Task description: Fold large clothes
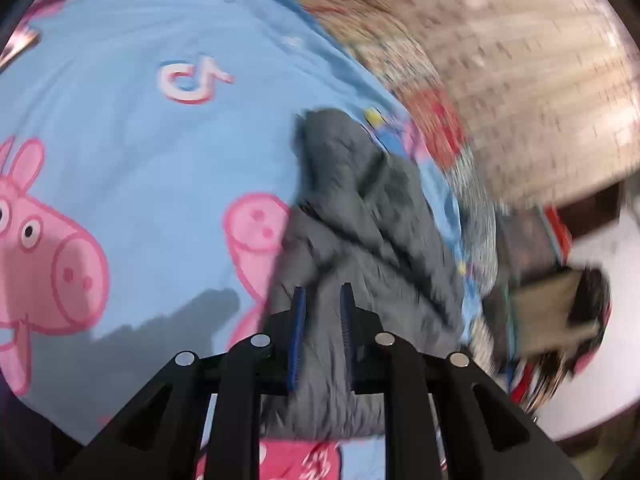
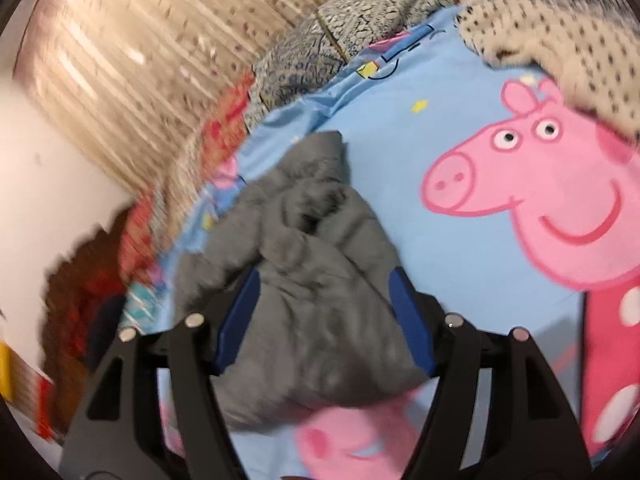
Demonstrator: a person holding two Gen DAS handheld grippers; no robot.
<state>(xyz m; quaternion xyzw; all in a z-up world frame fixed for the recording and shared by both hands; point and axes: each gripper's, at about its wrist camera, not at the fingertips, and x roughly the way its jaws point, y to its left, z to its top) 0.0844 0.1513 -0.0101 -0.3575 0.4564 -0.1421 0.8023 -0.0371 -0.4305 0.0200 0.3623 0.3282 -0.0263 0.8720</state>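
A grey garment [image 1: 360, 240] lies crumpled on a light blue cartoon-pig bedsheet [image 1: 140, 140]. My left gripper [image 1: 322, 300] is shut on a fold of this garment, the cloth bunched between its blue pads. In the right wrist view the same grey garment [image 2: 312, 272] lies in a heap on the sheet [image 2: 460, 260]. My right gripper [image 2: 326, 276] is open, its blue fingers [image 2: 408, 312] wide apart on either side of the heap. The frames are blurred by motion.
A black-dotted white cloth [image 2: 560, 28] lies at the far right of the bed. A grey patterned blanket [image 2: 340, 28] and red patterned bedding [image 1: 436, 120] run along the bed's edge. A beige curtain [image 1: 540, 80] hangs behind.
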